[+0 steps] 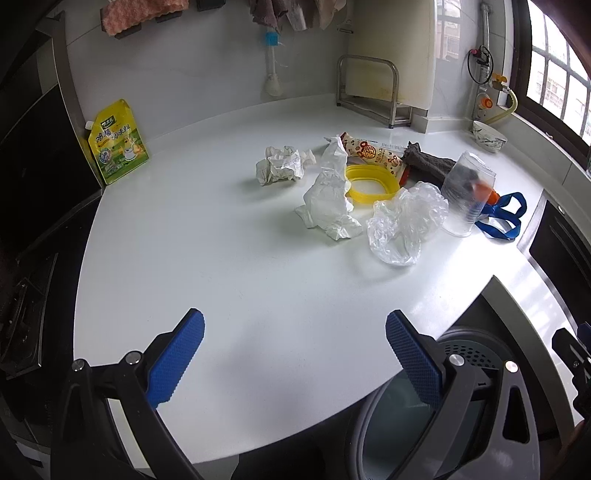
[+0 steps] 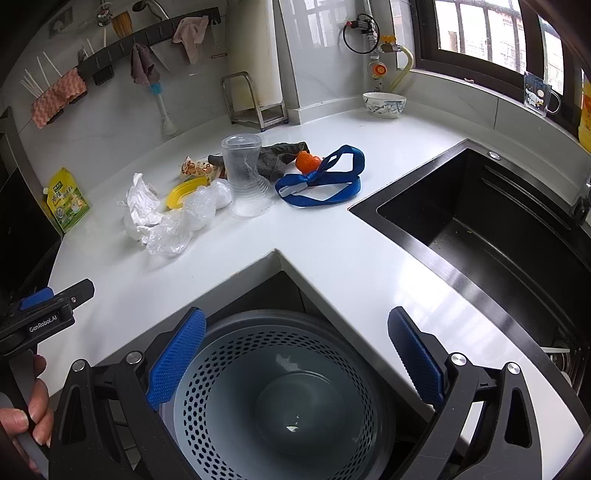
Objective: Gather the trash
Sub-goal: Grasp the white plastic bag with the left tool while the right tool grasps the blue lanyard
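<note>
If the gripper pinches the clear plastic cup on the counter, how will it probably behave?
The clear plastic cup looks thin-walled and already creased at its waist, so it probably buckles under a firm pinch. It appears empty, so likely very light. Standing tall, rim down, it may tip or slide if nudged.

This is a home kitchen: a white countertop (image 2: 332,258) turns a corner around a black sink (image 2: 491,236) set into it, under a dark-framed barred window (image 2: 487,33). On the tiled wall a rail (image 2: 147,35) carries hanging cloths and a bottle brush (image 2: 159,99), with a metal rack (image 2: 255,99) and a patterned bowl (image 2: 384,104) standing near it. A yellow seasoning pouch (image 1: 116,142) leans beside a dark stove (image 1: 26,325), and a gas valve with a yellow hose (image 2: 391,61) sits by the window.
</note>
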Tool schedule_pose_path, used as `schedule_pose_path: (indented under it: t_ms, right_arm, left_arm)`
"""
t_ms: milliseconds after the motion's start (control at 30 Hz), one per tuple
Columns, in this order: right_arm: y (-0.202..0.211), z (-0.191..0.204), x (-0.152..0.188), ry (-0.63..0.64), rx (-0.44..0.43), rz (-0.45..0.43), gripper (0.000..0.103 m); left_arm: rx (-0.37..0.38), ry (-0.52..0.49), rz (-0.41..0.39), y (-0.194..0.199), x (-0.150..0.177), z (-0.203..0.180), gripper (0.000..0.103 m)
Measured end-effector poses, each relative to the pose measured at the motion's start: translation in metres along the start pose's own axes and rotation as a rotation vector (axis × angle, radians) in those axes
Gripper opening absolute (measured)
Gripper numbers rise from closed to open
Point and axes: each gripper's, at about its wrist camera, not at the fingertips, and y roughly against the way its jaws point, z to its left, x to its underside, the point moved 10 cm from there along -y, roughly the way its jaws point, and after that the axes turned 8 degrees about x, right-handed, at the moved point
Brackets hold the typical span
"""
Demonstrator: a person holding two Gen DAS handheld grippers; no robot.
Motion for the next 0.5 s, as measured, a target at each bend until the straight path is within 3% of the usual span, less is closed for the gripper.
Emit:
schedule_pose_path:
  t_ms: [500]
  right_arm:
    - [-0.088,-0.010,-0.092,-0.046,0.079,-0.012,0.095]
  left_arm:
    - [0.003,-0.025,-0.018,-0.057,-0.058,-0.002,0.097]
